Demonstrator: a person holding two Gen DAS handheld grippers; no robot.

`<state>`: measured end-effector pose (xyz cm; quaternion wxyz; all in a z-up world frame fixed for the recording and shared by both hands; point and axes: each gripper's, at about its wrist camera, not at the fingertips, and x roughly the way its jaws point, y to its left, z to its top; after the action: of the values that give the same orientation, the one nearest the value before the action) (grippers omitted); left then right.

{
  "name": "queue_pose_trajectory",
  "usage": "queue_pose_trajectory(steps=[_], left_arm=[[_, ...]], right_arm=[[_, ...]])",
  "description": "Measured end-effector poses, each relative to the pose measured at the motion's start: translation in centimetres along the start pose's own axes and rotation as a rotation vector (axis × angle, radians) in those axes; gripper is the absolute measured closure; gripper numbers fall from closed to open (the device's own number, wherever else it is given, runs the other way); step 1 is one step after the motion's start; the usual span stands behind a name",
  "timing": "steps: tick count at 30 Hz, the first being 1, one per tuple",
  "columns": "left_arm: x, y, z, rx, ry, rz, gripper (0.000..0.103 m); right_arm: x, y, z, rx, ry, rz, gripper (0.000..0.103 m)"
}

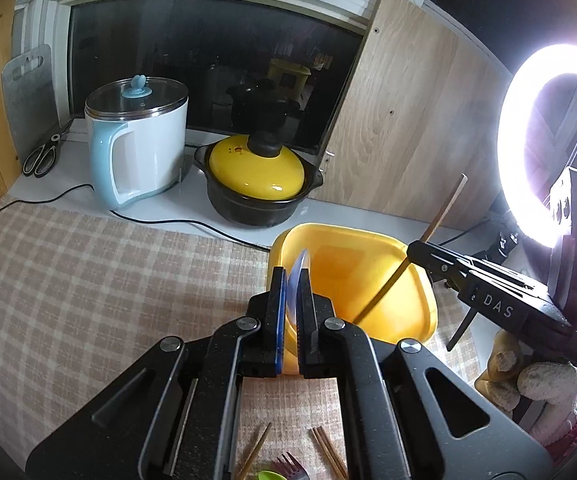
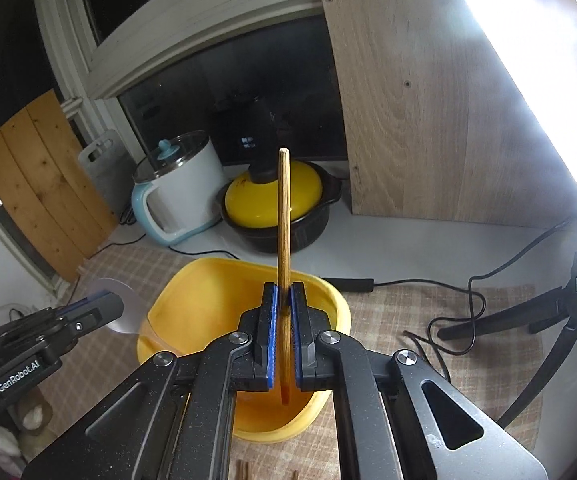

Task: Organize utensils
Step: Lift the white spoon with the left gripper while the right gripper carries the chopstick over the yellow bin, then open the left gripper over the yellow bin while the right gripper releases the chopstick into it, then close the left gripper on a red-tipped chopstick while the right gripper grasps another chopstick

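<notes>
Bin (image 2: 176, 312) mouth open w/ room inside. Behind it pot (image 1: 256, 184) & kettle (image 1: 140, 148) block table's back edge; cords (image 2: 448, 312) & tripod (image 2: 544, 308) clutter right side. Left cloth (image 1: 88, 280) free.

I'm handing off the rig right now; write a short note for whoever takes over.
Left gripper: shut on a pale spoon, at the yellow bin's near rim.
Right gripper: shut on a chopstick, which stands upright with its lower end inside the bin.
Done: nothing can be seen lying in the bin yet.
Left: release both pieces into the bin, then collect the loose chopsticks and the fork lying on the checked cloth close to the rig.
</notes>
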<state>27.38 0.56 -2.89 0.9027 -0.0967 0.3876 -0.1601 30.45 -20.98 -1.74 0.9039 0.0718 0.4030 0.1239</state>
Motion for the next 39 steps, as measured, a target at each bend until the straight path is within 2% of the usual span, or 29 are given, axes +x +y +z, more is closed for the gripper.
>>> queue_pose_trajectory(steps=[10,12,14,16,17,18,25,32,35,39], left_arm=[[-0.4,0.1,0.1,-0.008,0.001,0.011,0.099],[-0.6,0.1,0.1,-0.005,-0.001,0.011,0.085],[-1.0,0.1,0.0,-0.001,-0.014,0.025,0.073],[-1.4,0.0,0.0,0.005,-0.023,0.030,0.073],[-1.5,0.0,0.0,0.007,-0.026,0.032,0.073],[-1.8,0.0,0.0,0.012,-0.034,0.036,0.073],[-3.5,0.4,-0.2,0.027,-0.068,0.055,0.073],[-4.5,1.2,-1.6,0.050,-0.053,0.079,0.073],[-4.8,1.6,-2.4,0.056,-0.032,0.083,0.073],[-5.5,2.5,-3.9,0.061,-0.002,0.092,0.073]], right_arm=[[-0.2,0.1,-0.4,-0.006,0.008,0.003,0.098],[-0.2,0.1,-0.4,-0.008,0.010,0.001,0.098],[-0.4,0.1,-0.5,-0.006,0.009,0.003,0.094],[-0.8,-0.1,-0.6,0.001,-0.002,0.002,0.079],[-1.1,-0.1,-0.6,0.005,-0.011,0.001,0.067],[-1.3,-0.1,-0.7,0.005,-0.018,0.002,0.061],[-3.2,-0.1,-1.2,-0.014,-0.046,-0.004,0.061],[-4.6,-1.1,-2.3,0.012,-0.042,0.022,0.059],[-5.5,-1.9,-3.0,0.045,-0.056,0.048,0.038],[-6.9,-2.5,-4.1,0.039,-0.066,0.053,0.037]])
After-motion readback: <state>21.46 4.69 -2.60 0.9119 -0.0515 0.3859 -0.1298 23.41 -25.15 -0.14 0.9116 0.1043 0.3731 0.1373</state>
